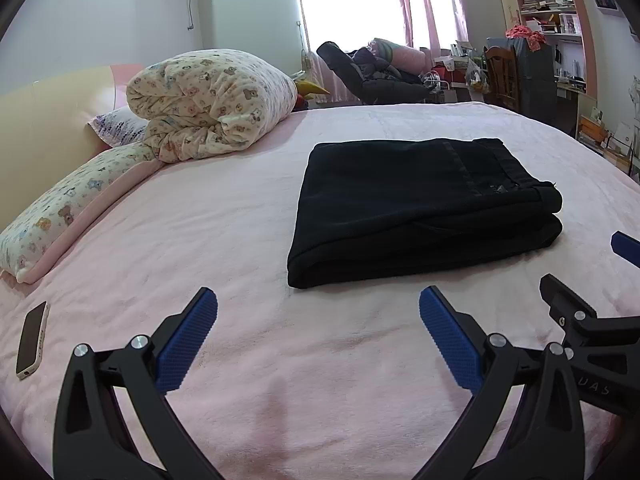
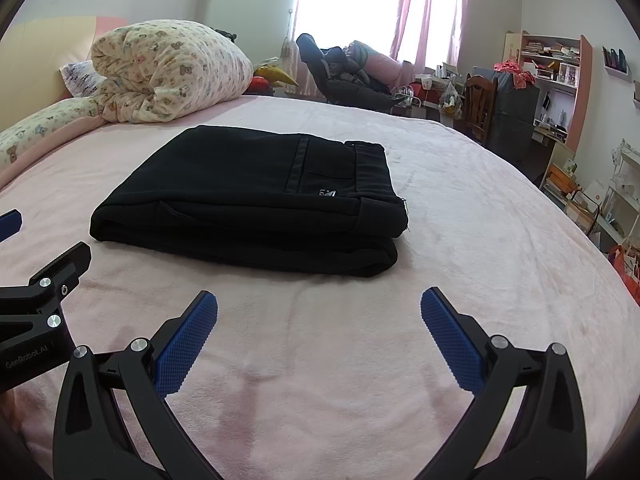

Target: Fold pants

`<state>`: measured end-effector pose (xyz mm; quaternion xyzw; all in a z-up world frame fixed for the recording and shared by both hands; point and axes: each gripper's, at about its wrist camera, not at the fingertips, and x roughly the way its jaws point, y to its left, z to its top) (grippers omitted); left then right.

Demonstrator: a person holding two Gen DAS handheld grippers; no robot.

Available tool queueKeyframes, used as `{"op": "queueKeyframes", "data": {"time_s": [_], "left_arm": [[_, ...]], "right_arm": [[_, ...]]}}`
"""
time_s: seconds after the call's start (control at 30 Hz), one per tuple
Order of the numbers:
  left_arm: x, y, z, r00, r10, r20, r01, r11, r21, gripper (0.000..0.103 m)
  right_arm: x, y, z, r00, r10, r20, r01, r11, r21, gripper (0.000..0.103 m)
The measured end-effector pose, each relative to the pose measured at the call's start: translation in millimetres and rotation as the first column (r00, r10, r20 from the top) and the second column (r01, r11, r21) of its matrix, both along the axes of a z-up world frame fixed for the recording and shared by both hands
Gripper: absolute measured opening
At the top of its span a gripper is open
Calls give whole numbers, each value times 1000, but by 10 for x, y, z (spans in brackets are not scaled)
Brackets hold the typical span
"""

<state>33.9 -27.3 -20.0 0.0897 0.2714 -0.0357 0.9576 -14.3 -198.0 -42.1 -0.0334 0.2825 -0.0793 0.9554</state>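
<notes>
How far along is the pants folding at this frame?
Folding looks done: the black pants lie as a compact stacked rectangle on the pink bed. Nothing is in hand: left gripper and right gripper are open, short of the pants. Nothing obvious remains.

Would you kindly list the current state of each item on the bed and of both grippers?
Black pants: folded into a compact stack, lying flat on the bed.
Quilt: rolled up near the headboard.
Phone: lying flat, screen dark.
Left gripper: open, holding nothing.
Right gripper: open, holding nothing.
</notes>
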Motion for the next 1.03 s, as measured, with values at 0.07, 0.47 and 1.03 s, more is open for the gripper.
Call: {"op": "queueKeyframes", "data": {"time_s": [0.07, 0.47, 1.03], "left_arm": [[-6, 5, 1, 1000, 0, 4, 0, 1000, -3, 101], [-6, 11, 2, 1000, 1, 4, -1, 1000, -4, 101], [23, -75, -59, 997, -62, -45, 63, 998, 15, 101]], "right_arm": [[0, -3, 3, 1000, 1, 0, -1, 1000, 0, 102], [0, -6, 4, 1000, 0, 1, 0, 1000, 0, 102], [-5, -48, -9, 1000, -26, 3, 26, 1000, 18, 102]]}}
